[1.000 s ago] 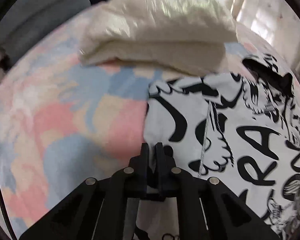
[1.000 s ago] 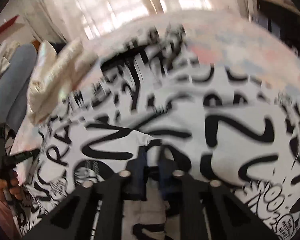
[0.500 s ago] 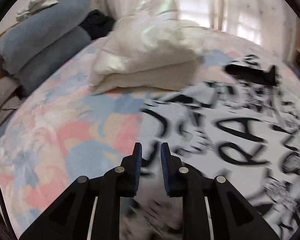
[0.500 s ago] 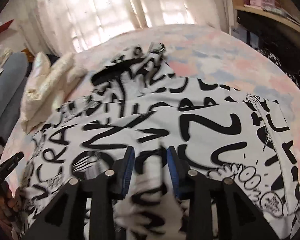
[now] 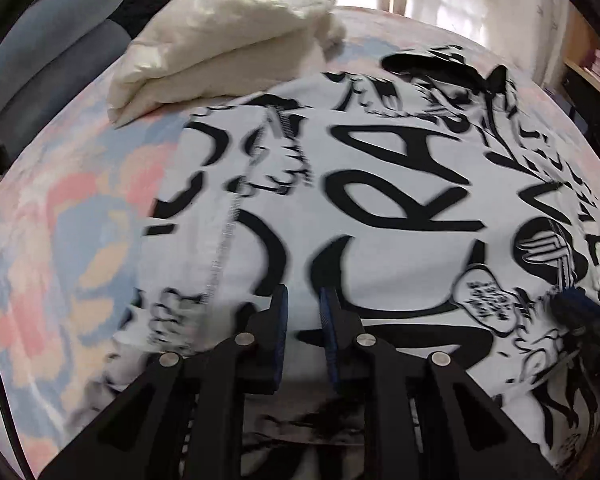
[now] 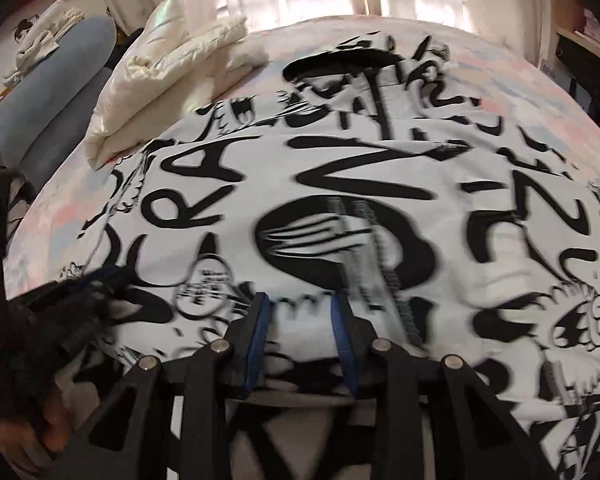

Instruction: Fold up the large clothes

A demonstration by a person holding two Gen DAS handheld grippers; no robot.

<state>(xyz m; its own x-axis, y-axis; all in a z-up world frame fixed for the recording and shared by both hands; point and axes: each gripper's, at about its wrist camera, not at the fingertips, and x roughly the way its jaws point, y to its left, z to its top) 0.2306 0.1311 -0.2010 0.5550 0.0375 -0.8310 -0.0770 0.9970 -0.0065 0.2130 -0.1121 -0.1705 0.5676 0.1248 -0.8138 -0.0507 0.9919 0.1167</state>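
Note:
A large white garment point(image 5: 380, 184) with bold black lettering and a zip lies spread flat on the bed, filling both views point(image 6: 340, 184). My left gripper point(image 5: 303, 294) hovers over its near left part, jaws a small gap apart with nothing pinched. My right gripper point(image 6: 300, 298) hangs over the near middle of the garment, jaws wider apart and closing, with only flat cloth showing below the gap. The right gripper's fingers point(image 5: 572, 308) show blurred at the right of the left wrist view. The left gripper's fingers point(image 6: 96, 284) appear at the left of the right wrist view.
A folded cream padded garment point(image 5: 220, 40) lies at the far left, touching the printed one's far edge point(image 6: 168, 76). Blue-grey bolsters point(image 6: 52, 96) lie beyond it. The pastel patterned bedsheet point(image 5: 60, 240) shows on the left, curtains behind, a dark shelf point(image 6: 580, 52) on the right.
Both grippers were shut on the garment's near edge a second ago and have let go, jaws now apart. The left one has slid from the garment's left edge to over the cloth.

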